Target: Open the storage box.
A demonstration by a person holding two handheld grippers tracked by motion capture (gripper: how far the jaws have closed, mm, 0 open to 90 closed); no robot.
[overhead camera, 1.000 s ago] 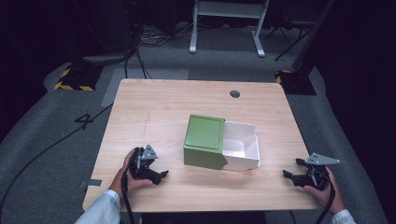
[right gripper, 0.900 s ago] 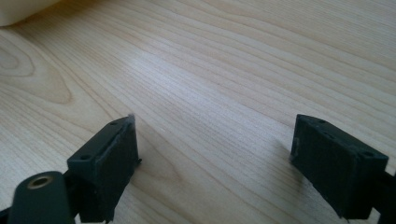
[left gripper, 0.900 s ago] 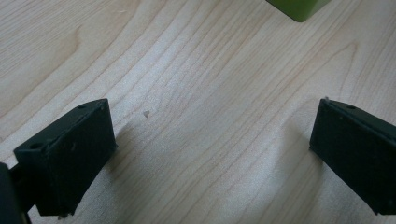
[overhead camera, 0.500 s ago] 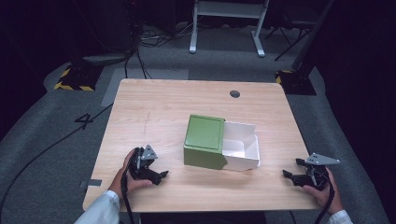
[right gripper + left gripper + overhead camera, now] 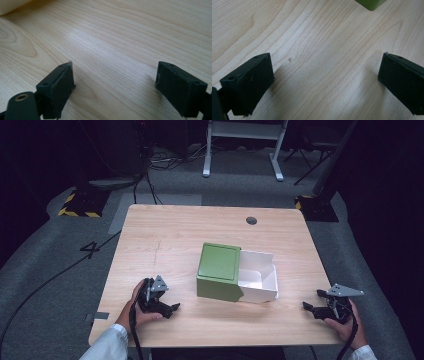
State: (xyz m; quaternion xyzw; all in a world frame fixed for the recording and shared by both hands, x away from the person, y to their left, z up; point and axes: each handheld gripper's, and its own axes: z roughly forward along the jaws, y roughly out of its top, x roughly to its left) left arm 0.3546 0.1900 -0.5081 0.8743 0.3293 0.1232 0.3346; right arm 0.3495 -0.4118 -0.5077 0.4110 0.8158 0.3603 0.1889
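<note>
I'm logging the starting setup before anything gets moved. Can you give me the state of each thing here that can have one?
green sleeve: slid partway off the tray, covering its left part.
white tray: right part exposed, looks empty there.
left gripper: open, holding nothing, low over the table.
right gripper: open, holding nothing, low over the table.

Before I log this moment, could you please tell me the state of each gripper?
Left gripper: open, holding nothing, above bare table.
Right gripper: open, holding nothing.
</note>
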